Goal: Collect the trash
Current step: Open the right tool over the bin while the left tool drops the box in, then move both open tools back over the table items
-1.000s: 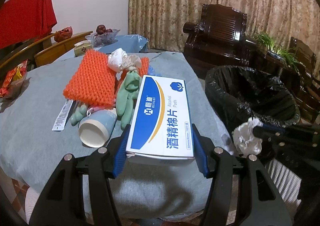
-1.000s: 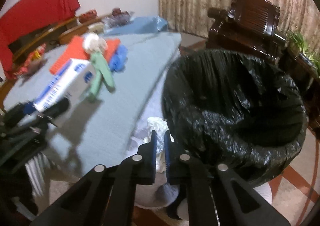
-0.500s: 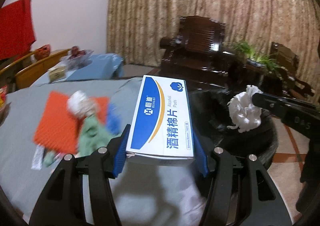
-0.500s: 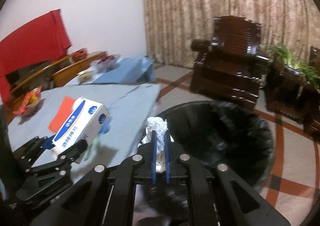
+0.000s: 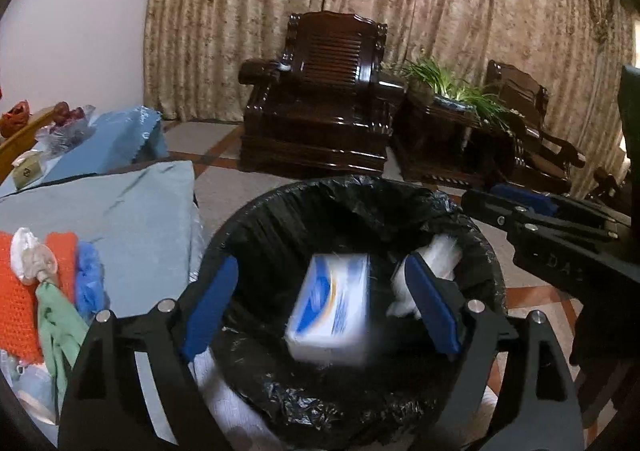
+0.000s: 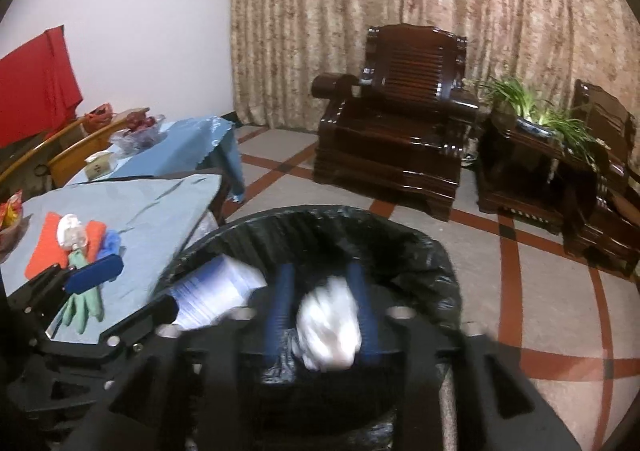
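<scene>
A bin lined with a black bag (image 5: 352, 187) stands below both grippers. My left gripper (image 5: 318, 263) hangs over it with its jaws opening. The blue-and-white alcohol pads box (image 5: 330, 311) is blurred and dropping free between the blue pads into the bag. My right gripper (image 6: 320, 271) is also over the bin (image 6: 400, 235), its jaws opening. A crumpled white tissue (image 6: 328, 327) is blurred between its pads and looks loose. The box (image 6: 216, 291) and left gripper (image 6: 132, 291) show at the left of the right wrist view. The tissue (image 5: 436, 255) falls by the bag's right wall.
Left of the bin is a table under a grey cloth (image 5: 132, 207). On it lie an orange mesh pad (image 5: 16, 291), a green glove (image 5: 56, 315), a blue glove (image 5: 90, 283) and a white wad (image 5: 24, 251). Dark wooden armchairs (image 5: 320, 107) stand behind on tiled floor.
Both grippers swung right from the table to above the bin. The left one opened and let the box go. The right one opened and the tissue slipped from its pads.
</scene>
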Action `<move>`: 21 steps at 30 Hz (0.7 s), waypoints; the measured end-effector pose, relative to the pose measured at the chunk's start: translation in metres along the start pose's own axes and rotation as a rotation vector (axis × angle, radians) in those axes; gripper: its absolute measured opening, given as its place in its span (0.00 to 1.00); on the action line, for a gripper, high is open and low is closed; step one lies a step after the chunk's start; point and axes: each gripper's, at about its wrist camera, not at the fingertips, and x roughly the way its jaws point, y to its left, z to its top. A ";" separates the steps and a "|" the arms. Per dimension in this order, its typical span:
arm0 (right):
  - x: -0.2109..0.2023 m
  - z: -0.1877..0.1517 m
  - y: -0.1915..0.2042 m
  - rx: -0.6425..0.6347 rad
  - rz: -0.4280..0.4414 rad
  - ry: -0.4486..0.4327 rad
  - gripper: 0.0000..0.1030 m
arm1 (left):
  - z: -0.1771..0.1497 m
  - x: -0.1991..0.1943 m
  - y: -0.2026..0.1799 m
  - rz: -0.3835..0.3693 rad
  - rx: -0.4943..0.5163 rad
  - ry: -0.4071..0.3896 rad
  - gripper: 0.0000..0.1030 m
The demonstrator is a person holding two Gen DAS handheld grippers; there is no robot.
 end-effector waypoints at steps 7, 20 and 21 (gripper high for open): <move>-0.015 -0.002 0.011 -0.010 0.036 -0.051 0.94 | -0.015 -0.033 0.032 0.093 -0.017 -0.029 0.89; -0.005 -0.001 0.124 -0.095 0.238 -0.043 0.94 | -0.042 -0.132 0.146 0.419 -0.129 -0.072 0.91; -0.004 0.000 0.134 -0.105 0.250 -0.043 0.94 | -0.043 -0.138 0.152 0.435 -0.133 -0.074 0.91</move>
